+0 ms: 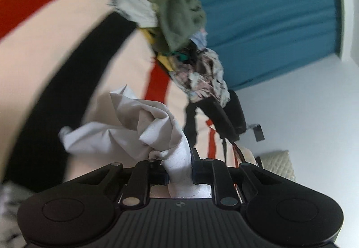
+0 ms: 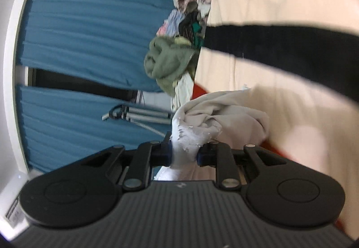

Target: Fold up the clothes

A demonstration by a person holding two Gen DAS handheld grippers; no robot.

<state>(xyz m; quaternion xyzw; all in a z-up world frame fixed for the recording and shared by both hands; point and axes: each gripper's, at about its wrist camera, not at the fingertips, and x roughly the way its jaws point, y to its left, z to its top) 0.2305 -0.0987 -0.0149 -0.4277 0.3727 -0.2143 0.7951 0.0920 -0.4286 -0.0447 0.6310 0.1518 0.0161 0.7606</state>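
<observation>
While both grippers [image 1: 179,168] [image 2: 184,153] clamped: white garment [image 1: 125,127] bunched.

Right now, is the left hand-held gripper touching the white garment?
Touching. The left wrist view shows the left hand-held gripper with its jaws closed on a bunched fold of the white garment.

A bed [image 1: 74,50] with a cream, red and black striped cover carries a heap of crumpled clothes [image 1: 184,23] well beyond the fingers.
</observation>
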